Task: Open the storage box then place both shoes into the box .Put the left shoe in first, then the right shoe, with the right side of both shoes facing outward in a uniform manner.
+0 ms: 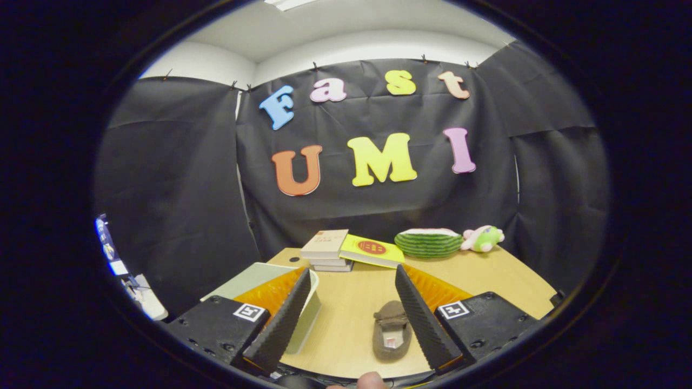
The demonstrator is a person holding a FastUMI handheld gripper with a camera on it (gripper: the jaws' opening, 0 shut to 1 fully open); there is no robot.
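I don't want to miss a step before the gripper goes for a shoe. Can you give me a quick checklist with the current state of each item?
1. Gripper fingers apart, holding nothing: ok.
2. Storage box lid open: cannot tell, the near finger hides much of it.
3. Brown shoe on the table, between the fingers: ok.
4. Is it the left shoe: cannot tell.
5. Books well beyond the shoe: ok.

One shoe point(391, 330) — a brown slipper-style piece with a pale insole label showing in its opening — lies flat on its sole on the wooden table, lengthwise between the spread fingers and close against the right one. The storage box point(305, 316) — pale green-white, lid shut — sits on the table's left, partly hidden behind the left finger.
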